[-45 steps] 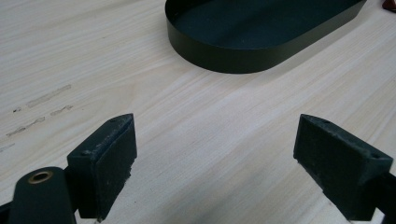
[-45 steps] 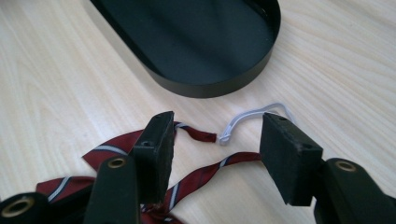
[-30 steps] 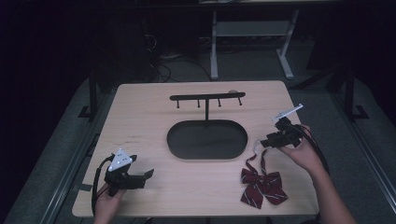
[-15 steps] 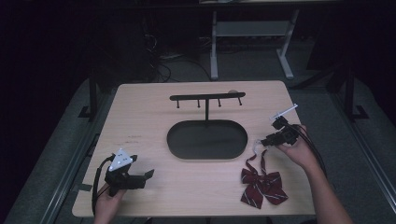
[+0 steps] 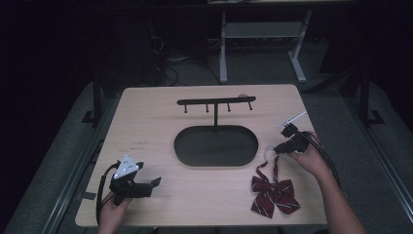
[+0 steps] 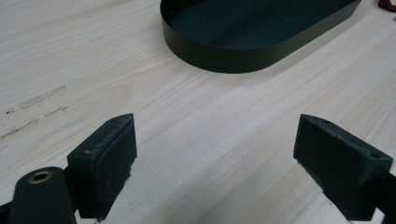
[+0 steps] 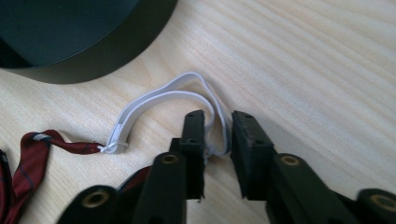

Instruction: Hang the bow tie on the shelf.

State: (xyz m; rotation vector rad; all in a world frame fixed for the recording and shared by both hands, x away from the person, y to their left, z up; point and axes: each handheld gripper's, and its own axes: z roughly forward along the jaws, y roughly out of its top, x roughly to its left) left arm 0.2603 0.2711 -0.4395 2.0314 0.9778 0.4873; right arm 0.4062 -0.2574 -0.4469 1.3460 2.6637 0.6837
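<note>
Your right gripper is down on the table at the near right, just past the black oval tray — its jaws have just been closing and now stand narrow around the white elastic loop of the dark red striped bow tie. In the right gripper view one strand of the elastic runs between the pads, with a thin gap left on each side, so I can't call it a firm pinch yet. The bow itself lies flat on the wooden table, near you and just right of the tray, with the loop stretched out toward the tray's rim.

Your left gripper sits at the near left, jaws wide apart with only bare wood between them — tray well ahead of it. A black hook stand rises at the tray's far edge.
</note>
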